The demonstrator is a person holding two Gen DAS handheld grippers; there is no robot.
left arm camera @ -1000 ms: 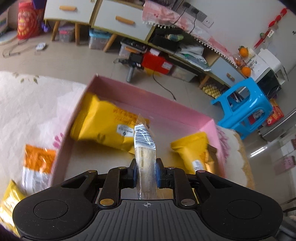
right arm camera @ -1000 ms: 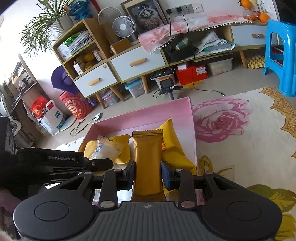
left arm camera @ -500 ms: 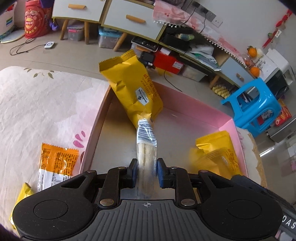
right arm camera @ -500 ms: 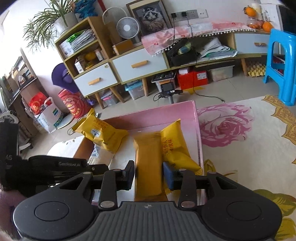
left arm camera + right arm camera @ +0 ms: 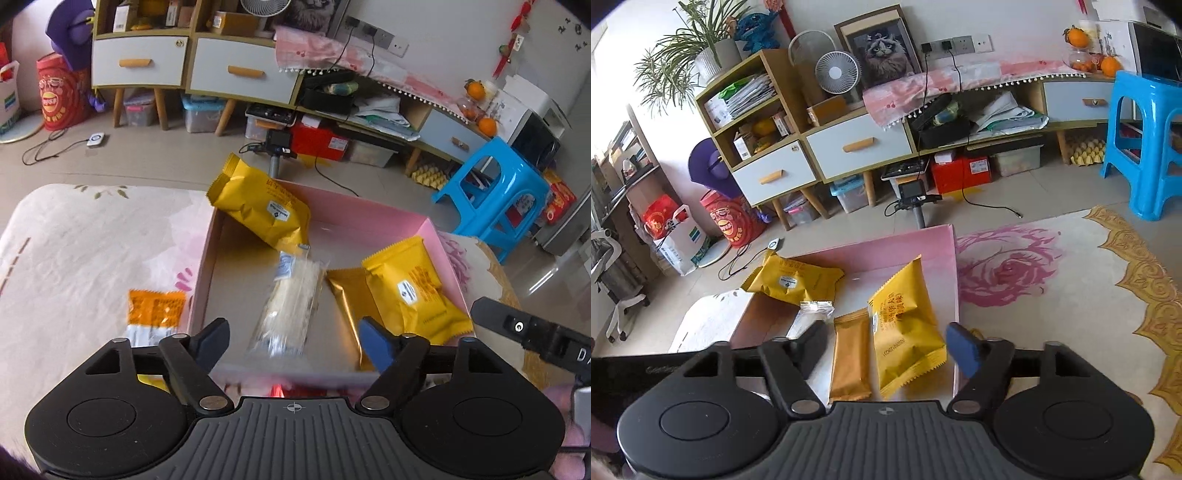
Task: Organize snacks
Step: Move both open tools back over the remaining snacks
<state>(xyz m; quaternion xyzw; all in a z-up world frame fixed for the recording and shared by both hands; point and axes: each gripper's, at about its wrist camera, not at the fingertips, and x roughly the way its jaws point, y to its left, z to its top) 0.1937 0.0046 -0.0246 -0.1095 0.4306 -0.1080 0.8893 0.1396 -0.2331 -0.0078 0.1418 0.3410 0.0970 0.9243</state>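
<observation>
Pink cardboard, shallow and open-topped, forms the snack box [image 5: 430, 230] that serves as the landmark, and most of the work appears done inside it. Four packets lie within its walls: a clear plastic packet of pale crackers [image 5: 288, 301] lies blurred, perhaps not yet settled, near the middle of the box floor; a slim gold foil bar [image 5: 849, 360] lies just right of that packet; a plump yellow foil pouch with a white label [image 5: 905, 332] sits between the gold bar and the box's right wall, overlapping the bar's edge in the left wrist view; and a second yellow foil pouch [image 5: 260, 210] leans over the box's far left corner, partly poking above the rim.

Both tools are empty. The left gripper [image 5: 293, 341] hangs over the box's near edge with its jaws spread wide, the cracker packet lying free beyond them. The right gripper [image 5: 886, 349] is likewise spread wide above the near right part of the box, holding nothing.

Outside the box, an orange and white sachet [image 5: 155, 314] lies on the pale floral cloth [image 5: 81, 254] just beside the box's left wall, and a scrap of yellow wrapper shows near it, under the left gripper's body. Judging from this, those leftovers are what remains to be collected, and the leaning pouch may want laying flat.
</observation>
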